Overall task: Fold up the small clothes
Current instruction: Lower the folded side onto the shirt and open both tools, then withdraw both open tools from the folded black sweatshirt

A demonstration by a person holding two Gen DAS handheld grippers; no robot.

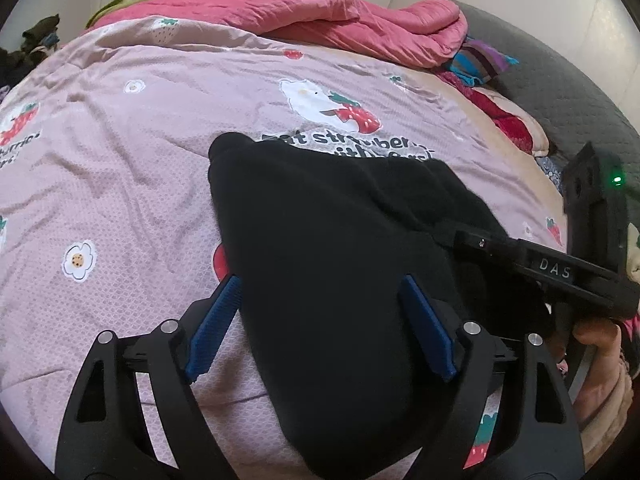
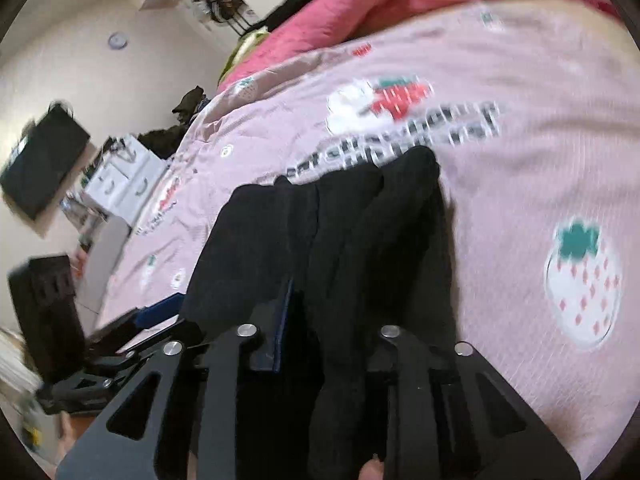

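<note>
Black garment on the strawberry-print bedspread, a gripper at each side

The black garment [image 1: 332, 248] lies on the pink bedspread [image 1: 120, 168]. The left gripper [image 1: 320, 324] is spread wide, its blue pads [image 1: 216, 320] straddling the near cloth. The right gripper [image 2: 320, 320] pinches a fold of the garment's right edge; the pink quilt [image 1: 320, 12] is heaped far behind.

One black garment [image 1: 328, 248] lies on one bed [image 1: 120, 168] under one pink strawberry-print cover [image 1: 168, 128]. One rumpled pink quilt [image 1: 328, 20] sits toward the bed's far edge. Two hand-held grippers: the left hand-held gripper [image 1: 320, 320] and the right hand-held gripper [image 2: 320, 344]. Each has two fingers.
</note>
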